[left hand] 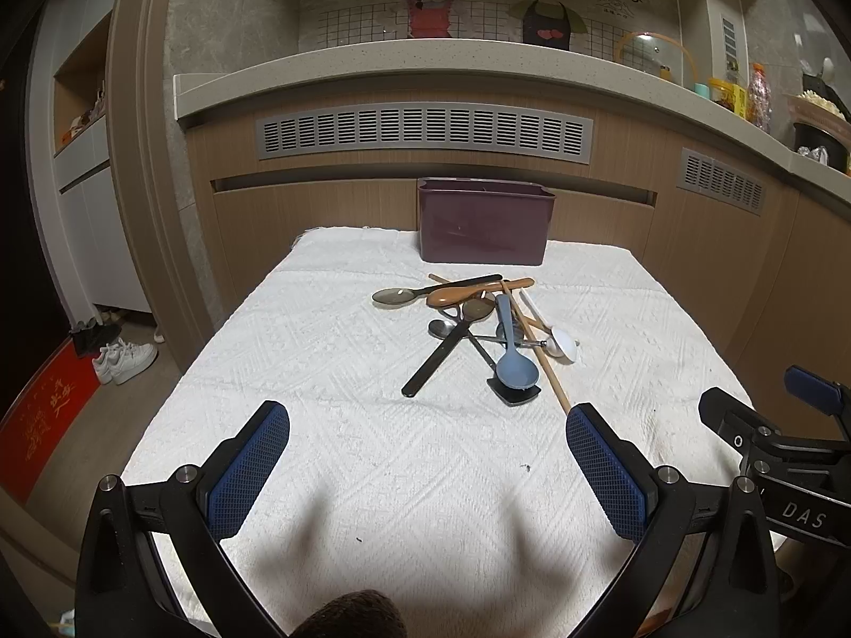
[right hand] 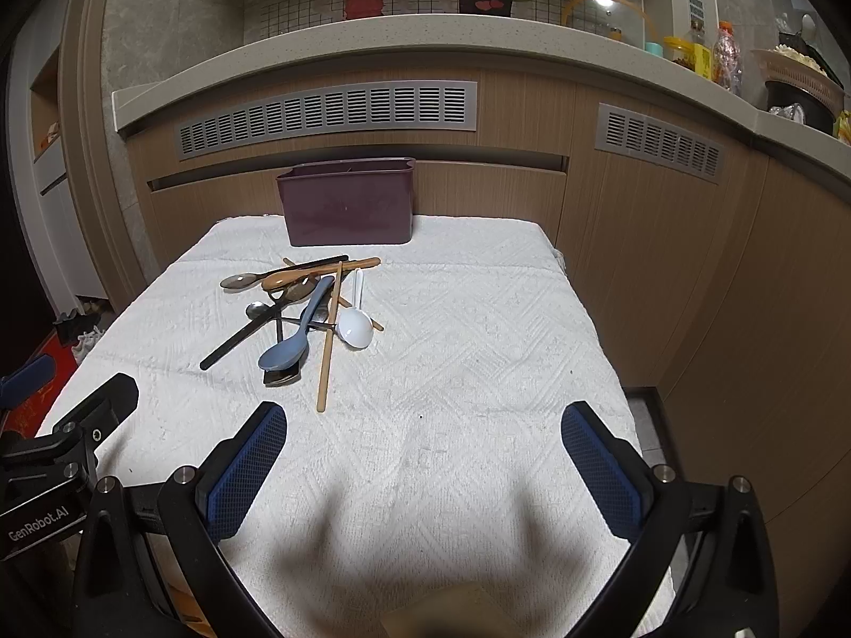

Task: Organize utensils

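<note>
Black-framed left gripper [left hand: 428,470] shows blue cross-hatched rubber pads [left hand: 250,470], silver round screws, white "DAS" lettering nearby; the matching black right gripper [right hand: 424,470] sits beside white "GenRobot.AI" lettering.

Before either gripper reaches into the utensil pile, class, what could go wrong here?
1. The blue spoon lies across other utensils, so lifting one beneath it could scatter the pile.
2. The loose chopstick leans over the heap and may roll or slide when nudged.
3. The purple bin stands behind the pile; a long handle could catch its rim on the way in.
</note>
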The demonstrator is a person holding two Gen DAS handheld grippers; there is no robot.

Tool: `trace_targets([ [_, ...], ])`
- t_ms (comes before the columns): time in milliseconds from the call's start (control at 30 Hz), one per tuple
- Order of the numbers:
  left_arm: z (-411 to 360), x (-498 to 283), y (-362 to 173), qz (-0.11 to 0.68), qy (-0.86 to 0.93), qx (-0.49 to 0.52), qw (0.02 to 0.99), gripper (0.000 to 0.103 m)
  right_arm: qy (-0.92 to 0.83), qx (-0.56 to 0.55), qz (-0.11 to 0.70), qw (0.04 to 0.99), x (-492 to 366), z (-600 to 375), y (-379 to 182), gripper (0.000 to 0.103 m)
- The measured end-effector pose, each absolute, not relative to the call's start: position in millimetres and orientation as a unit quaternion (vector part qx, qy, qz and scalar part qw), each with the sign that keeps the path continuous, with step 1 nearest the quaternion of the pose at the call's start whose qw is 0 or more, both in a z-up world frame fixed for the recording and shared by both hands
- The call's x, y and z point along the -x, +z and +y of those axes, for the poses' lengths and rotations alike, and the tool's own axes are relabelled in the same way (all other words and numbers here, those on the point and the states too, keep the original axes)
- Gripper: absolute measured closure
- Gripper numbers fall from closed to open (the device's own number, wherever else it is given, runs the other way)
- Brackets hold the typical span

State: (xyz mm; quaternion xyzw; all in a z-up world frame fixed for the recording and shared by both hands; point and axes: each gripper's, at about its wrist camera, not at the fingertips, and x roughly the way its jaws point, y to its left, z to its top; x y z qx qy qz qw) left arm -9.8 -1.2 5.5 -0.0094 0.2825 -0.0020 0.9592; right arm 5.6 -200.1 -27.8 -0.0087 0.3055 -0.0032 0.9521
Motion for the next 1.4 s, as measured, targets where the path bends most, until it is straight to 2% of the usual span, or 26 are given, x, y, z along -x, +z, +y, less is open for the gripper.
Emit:
trace_targets([
  [1400, 2.4, 10.2, 2.8, 0.287, -0.003, 0.011, 0.958, 0.0, -0.002, 0.003, 0.31, 0.951, -7.8, -200.6, -30.6, 0.0],
])
